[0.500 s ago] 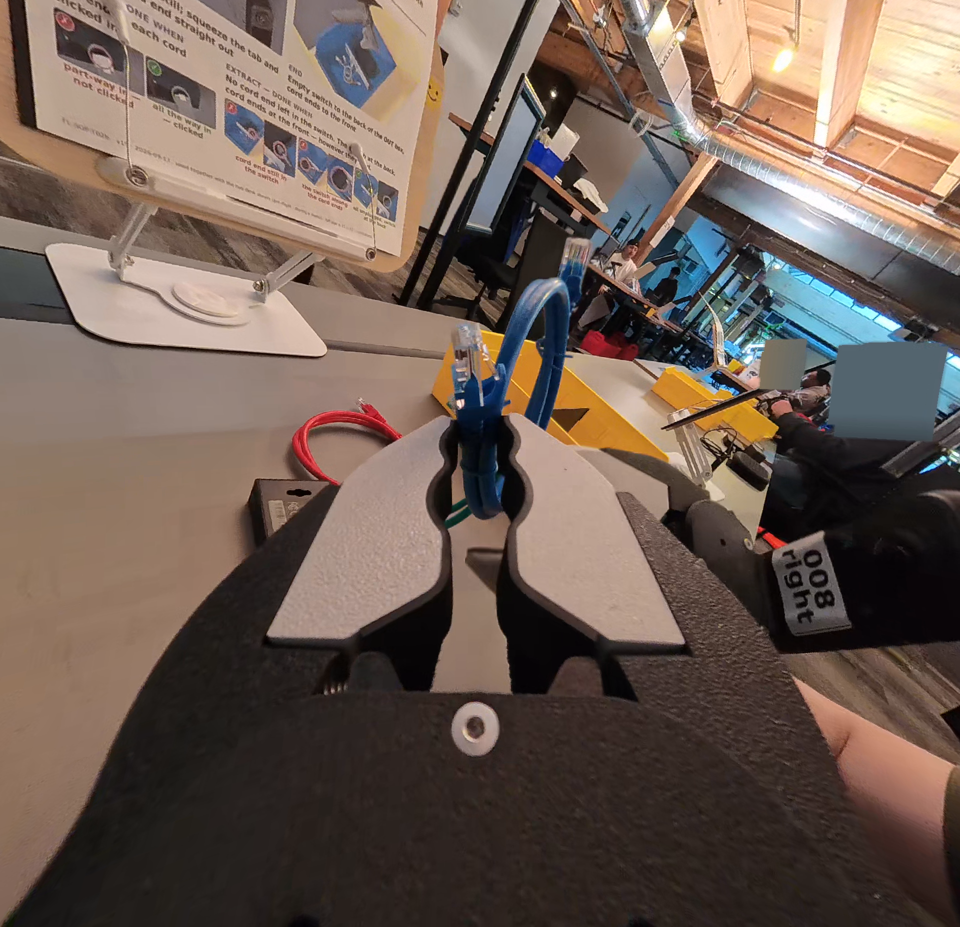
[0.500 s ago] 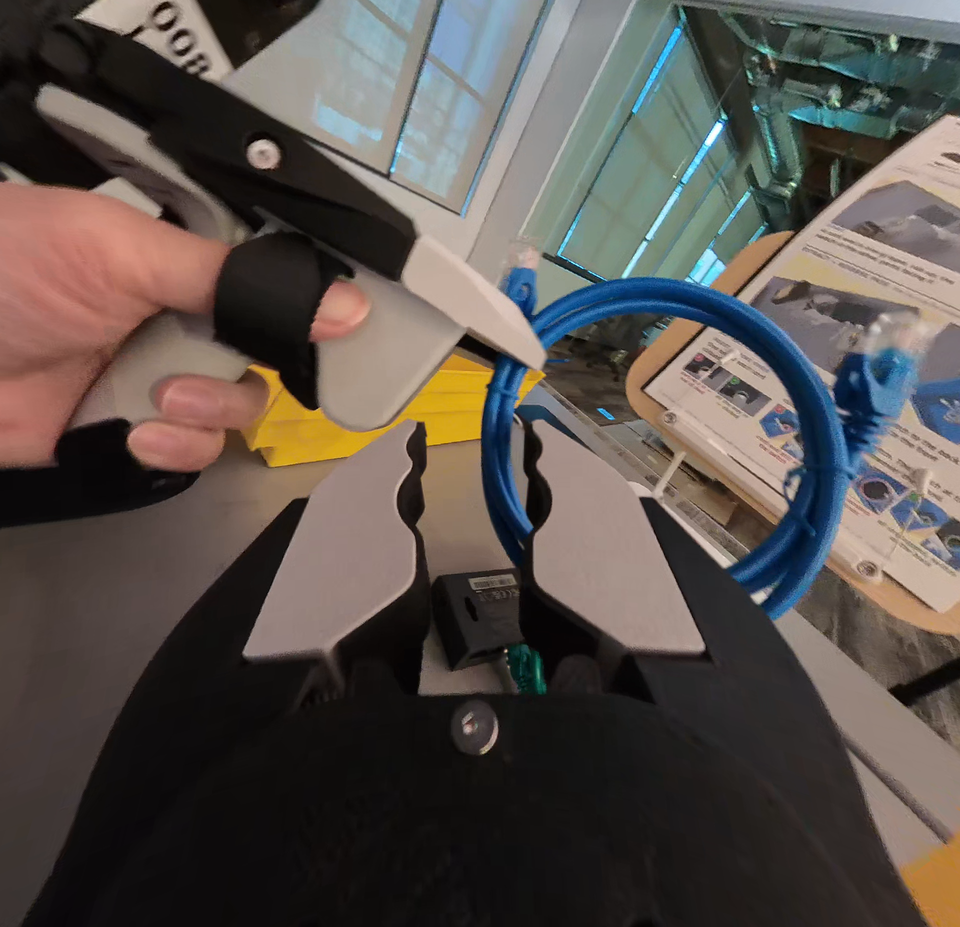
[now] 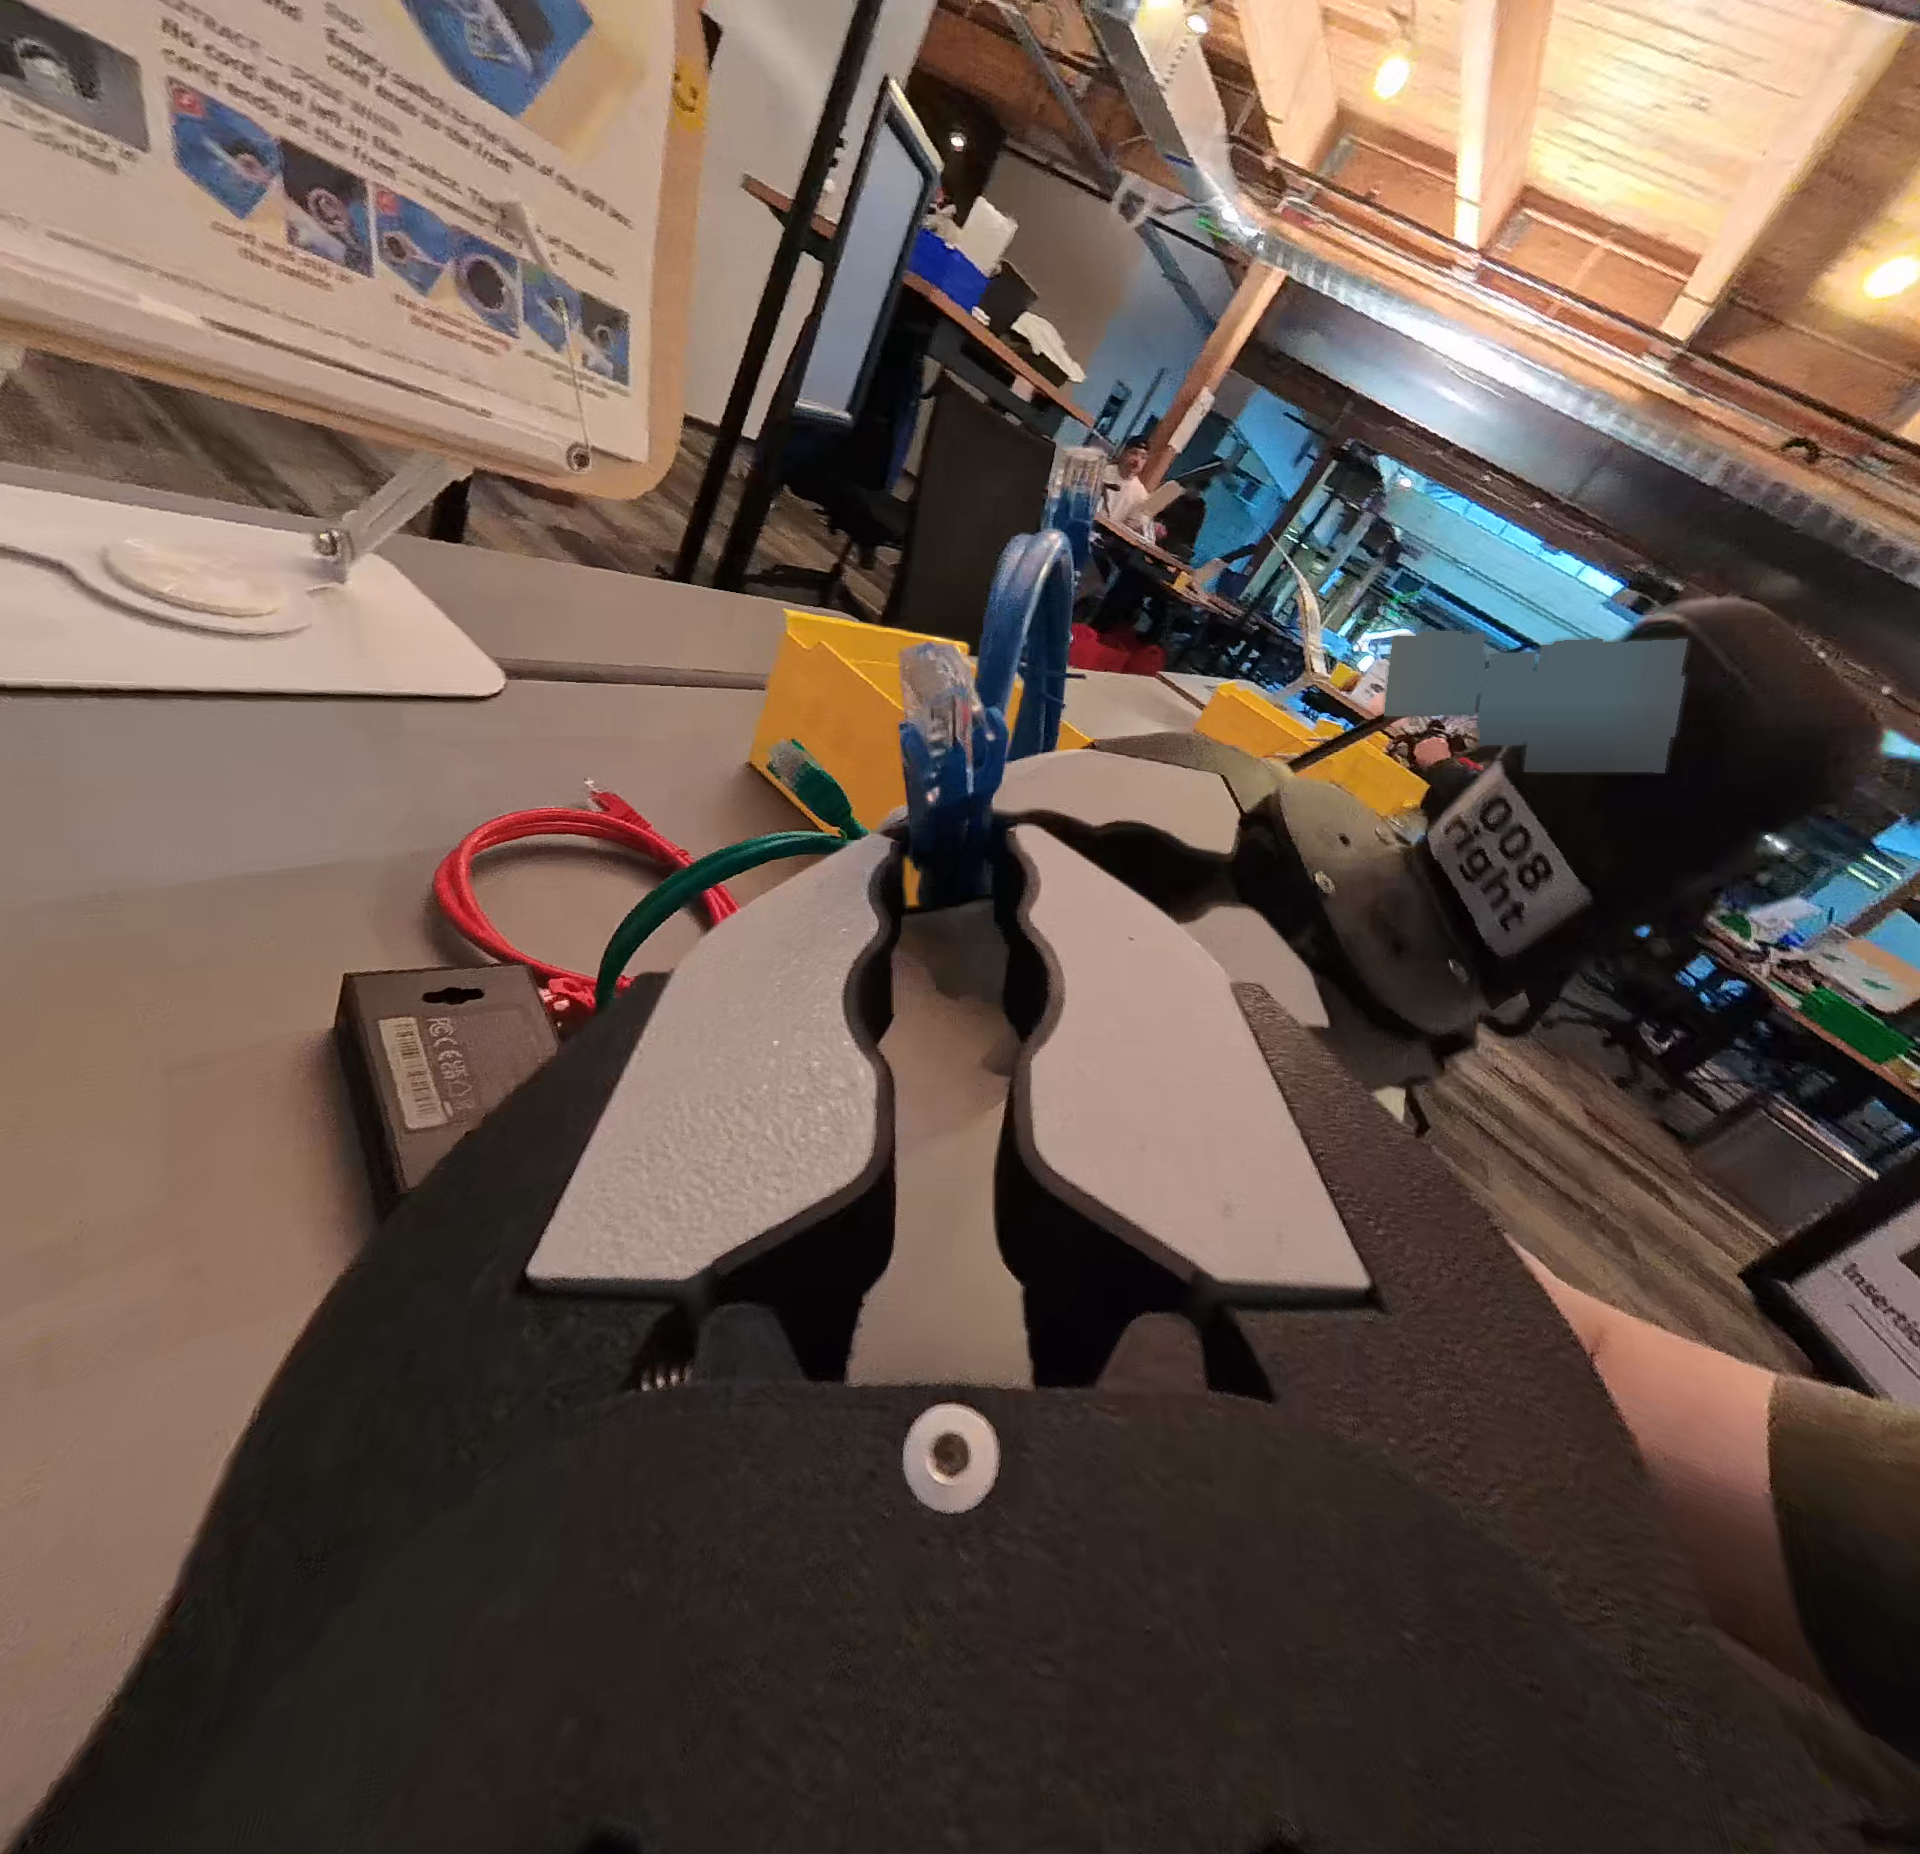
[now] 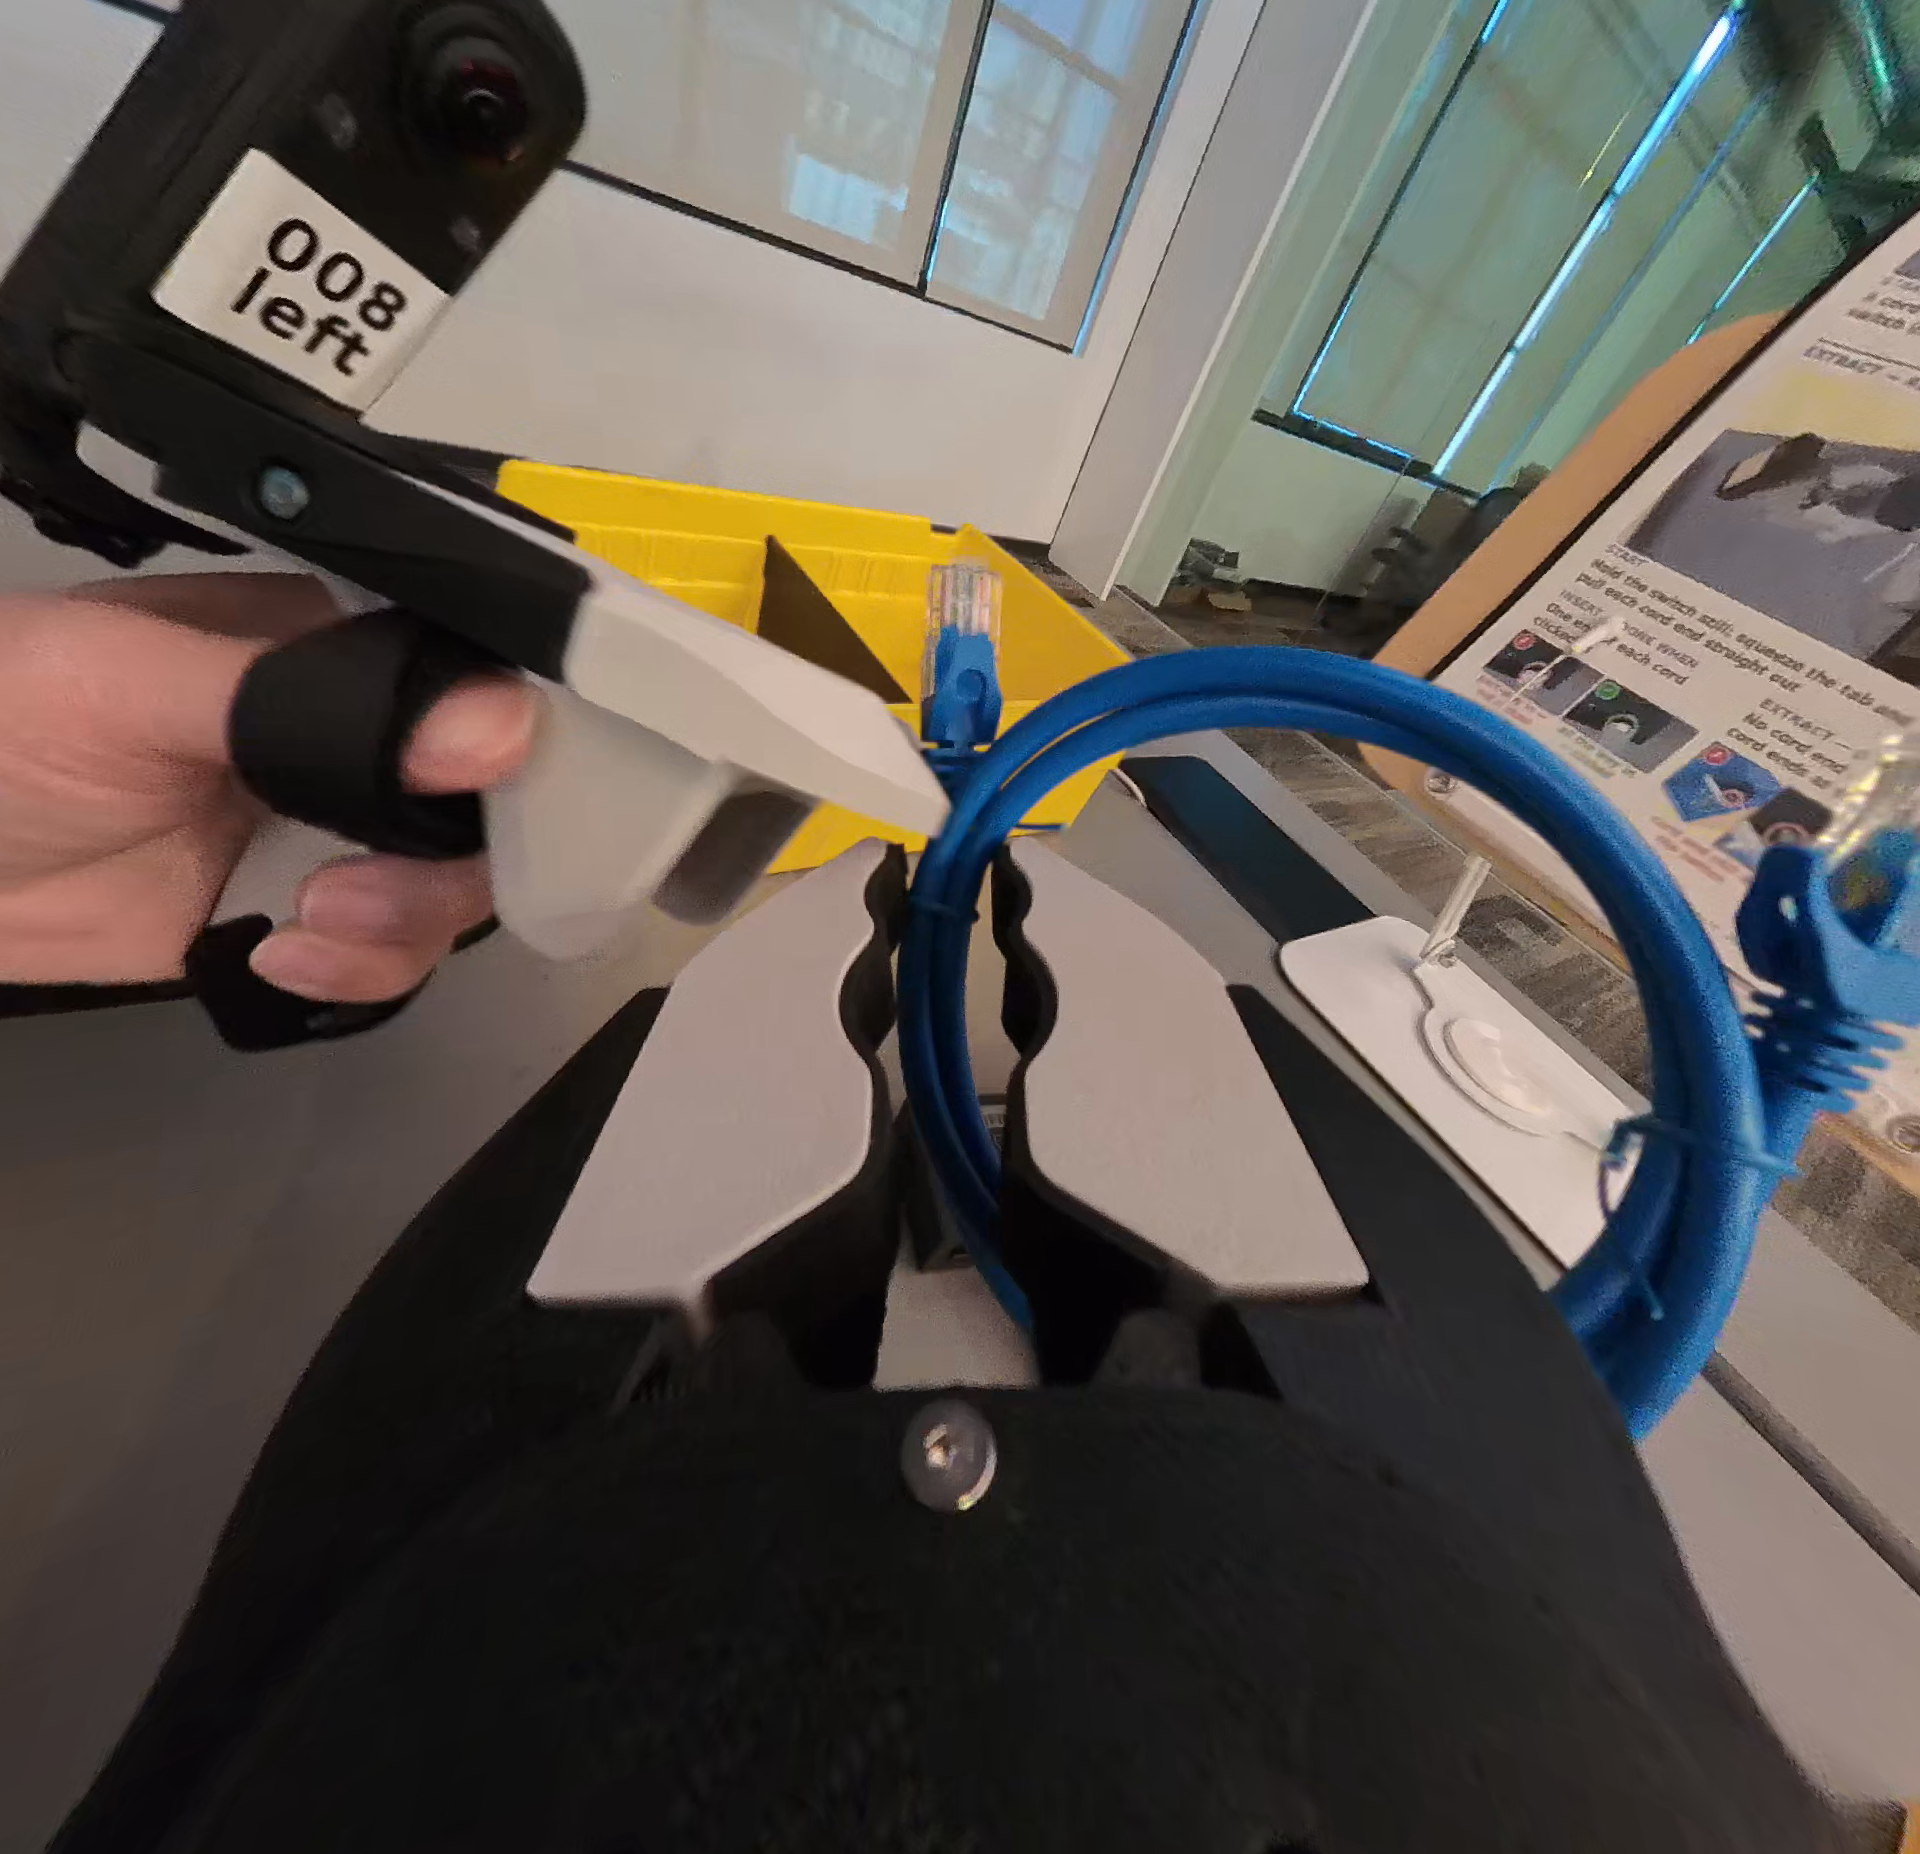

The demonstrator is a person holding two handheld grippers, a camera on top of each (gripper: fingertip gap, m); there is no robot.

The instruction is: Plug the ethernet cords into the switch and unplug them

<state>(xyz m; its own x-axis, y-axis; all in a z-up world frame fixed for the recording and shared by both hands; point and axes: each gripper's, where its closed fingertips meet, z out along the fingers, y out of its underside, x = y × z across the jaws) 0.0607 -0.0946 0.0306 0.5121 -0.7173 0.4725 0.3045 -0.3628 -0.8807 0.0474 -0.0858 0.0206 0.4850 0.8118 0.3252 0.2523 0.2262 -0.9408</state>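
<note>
Both grippers wore white stickers with black print on their camera housings, and the black switch (image 3: 442, 1061) lying on the grey table (image 3: 208, 817) carried a small grey label of regulatory marks and a barcode. An instruction sheet (image 3: 343, 142), printed with photos and red and black text, leaned on a white stand behind.

The left gripper (image 3: 951, 869), held low over the table, had its fingers closed on the coiled blue ethernet cord (image 4: 1455, 744) near one clear plug. The right gripper (image 4: 945, 900) met it tip to tip, its fingers narrowed around the same coil. A bare hand (image 4: 156, 776) squeezed the left grip. Red (image 3: 551, 848) and green (image 3: 717, 869) cords lay beside the switch, before a yellow bin (image 3: 831, 703).
</note>
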